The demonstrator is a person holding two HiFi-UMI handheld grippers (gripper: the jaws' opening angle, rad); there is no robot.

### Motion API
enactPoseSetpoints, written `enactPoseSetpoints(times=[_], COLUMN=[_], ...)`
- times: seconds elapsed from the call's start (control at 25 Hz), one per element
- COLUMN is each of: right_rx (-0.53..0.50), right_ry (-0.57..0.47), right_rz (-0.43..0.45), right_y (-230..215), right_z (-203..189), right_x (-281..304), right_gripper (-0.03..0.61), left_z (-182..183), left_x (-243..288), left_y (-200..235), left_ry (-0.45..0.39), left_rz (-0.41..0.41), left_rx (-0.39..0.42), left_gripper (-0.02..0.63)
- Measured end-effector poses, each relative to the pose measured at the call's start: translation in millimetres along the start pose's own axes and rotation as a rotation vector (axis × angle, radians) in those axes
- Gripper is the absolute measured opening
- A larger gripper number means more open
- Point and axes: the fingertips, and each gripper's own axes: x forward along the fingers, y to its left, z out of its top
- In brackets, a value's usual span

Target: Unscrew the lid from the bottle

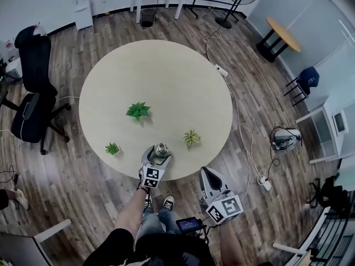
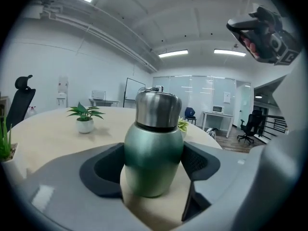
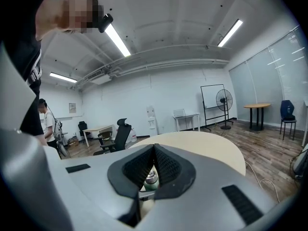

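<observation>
Head view looks steeply down; 2 low gripper views share the bottle (image 2: pixel 153 150).

The bottle (image 2: pixel 153 167) is green, its lid (image 2: pixel 156 109) silver, the table (image 1: pixel 183 82) pale beige, the floor (image 1: pixel 83 193) brown wood-grain.

Round pale wood desk (image 1: pixel 166 76). The green bottle (image 2: pixel 153 158) with the steel lid (image 2: pixel 156 109) stands upright on it, right by the near edge, in between the jaws of the left claw (image 1: pixel 160 155). Three little potted plants sit on the desk too: a small green plant (image 1: pixel 112 148) off to the left of that claw near the rim, a pale yellowish plant (image 1: pixel 192 138) near its right side, and a bigger leafy plant (image 1: pixel 138 111) well beyond it toward the middle.
</observation>
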Motion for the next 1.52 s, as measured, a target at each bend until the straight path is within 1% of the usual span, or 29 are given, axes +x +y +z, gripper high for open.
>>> enactPoseSetpoints(times=[0.12,0.2,0.28,0.32,0.4,0.44,0.52,0.64,0.72,0.8,0.96,1.0,1.04,1.08,1.2,1.28,1.32,1.4,1.52], right_rx=[0.002,-0.016,-0.042,-0.056,-0.079,-0.091,-0.120,-0.165,-0.175,-0.162,-0.162,-0.162,-0.162,-0.162,-0.174,-0.198,-0.219,-0.283,-0.409], right_ry=[0.010,0.035,0.064,0.076,0.107,0.125,0.154,0.188,0.214,0.232,0.259,0.261,0.261,0.259,0.256,0.268,0.285,0.340,0.454], right_rz=[-0.001,0.027,0.078,0.104,0.156,0.181,0.221,0.254,0.267,0.272,0.264,0.262,0.260,0.261,0.281,0.327,0.366,0.471,0.633], right_y=[-4,-6,-5,-5,-4,-2,2,8,13,19,28,29,30,31,32,33,33,35,36], right_z=[-12,-25,-39,-45,-59,-67,-83,-107,-124,-139,-159,-161,-163,-163,-163,-163,-164,-165,-166], right_x=[5,15,33,44,66,76,97,129,145,158,175,177,179,179,178,177,176,176,175], right_gripper=[0.005,0.008,0.139,0.167,0.249,0.280,0.306,0.331,0.336,0.337,0.333,0.306,0.259,0.239,0.239,0.239,0.239,0.238,0.238], left_z=[-1,-2,-1,1,2,1,-1,1,1,0,-2,-2,-2,-2,-1,-1,-2,-2,-1], left_x=[-3,-5,-4,-3,-2,-3,-5,-4,-4,-5,-5,-5,-5,-5,-5,-5,-5,-5,-4], left_y=[-4,-5,-4,-3,-5,-6,-7,-7,-7,-8,-7,-7,-7,-6,-6,-7,-8,-9,-11], left_ry=[0.002,0.001,-0.003,-0.004,0.001,0.005,0.010,0.009,0.012,0.016,0.012,0.013,0.014,0.014,0.008,0.006,0.010,0.017,0.030], left_rz=[-0.035,-0.063,-0.086,-0.097,-0.119,-0.129,-0.146,-0.162,-0.167,-0.172,-0.169,-0.169,-0.169,-0.170,-0.179,-0.196,-0.208,-0.243,-0.321], left_rx=[0.008,0.026,0.042,0.048,0.056,0.058,0.065,0.068,0.068,0.070,0.071,0.070,0.070,0.070,0.077,0.081,0.085,0.106,0.147], left_gripper=[0.364,0.364,0.364,0.364,0.364,0.364,0.364,0.362,0.364,0.363,0.364,0.364,0.362,0.364,0.362,0.364,0.364,0.363,0.362])
